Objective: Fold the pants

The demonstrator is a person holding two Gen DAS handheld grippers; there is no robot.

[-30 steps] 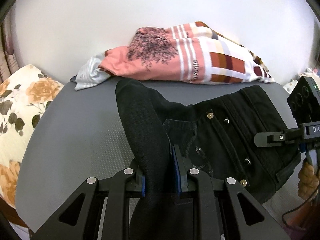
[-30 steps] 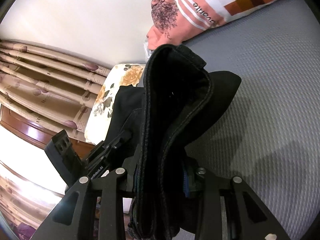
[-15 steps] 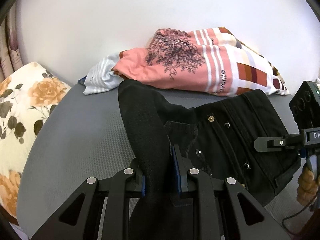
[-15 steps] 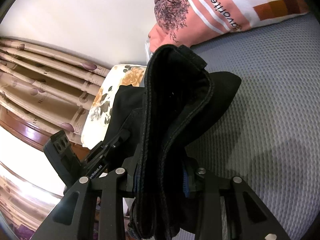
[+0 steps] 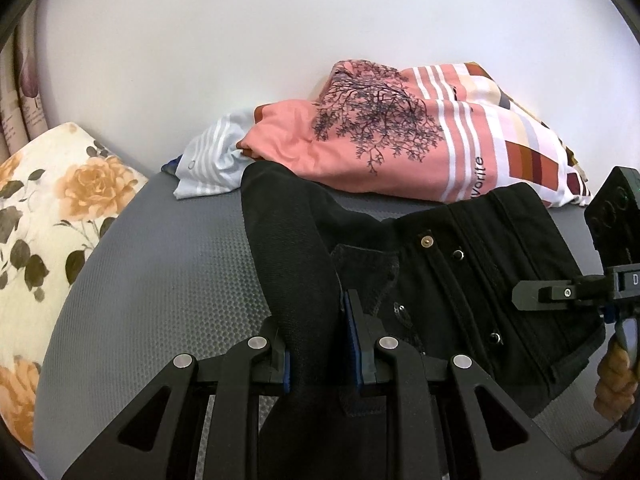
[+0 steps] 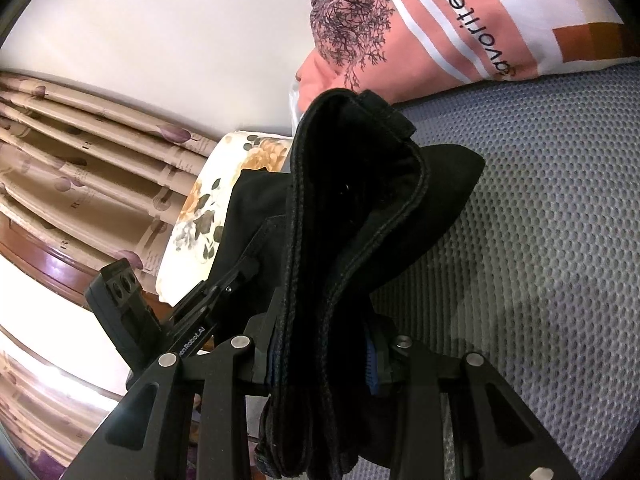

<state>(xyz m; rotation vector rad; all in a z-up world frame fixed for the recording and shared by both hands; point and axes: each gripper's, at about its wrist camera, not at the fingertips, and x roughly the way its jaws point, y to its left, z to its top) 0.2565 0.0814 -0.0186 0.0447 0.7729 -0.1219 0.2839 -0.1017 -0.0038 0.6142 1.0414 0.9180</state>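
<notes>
The black pants hang between my two grippers above the grey mesh surface. My left gripper is shut on a bunched fold of the black pants, button fly showing to its right. My right gripper is shut on the thick waistband, which rises from its jaws. In the left wrist view the right gripper grips the pants' far right edge. In the right wrist view the left gripper shows at lower left.
A pink tree-print garment lies on a striped pile against the white wall, with a light striped cloth to its left. A floral pillow sits at the left edge. Curtains hang beyond it.
Both grippers have carried the pants toward the wall; the pink garment and the pile look larger and nearer. Both grips are unchanged.
</notes>
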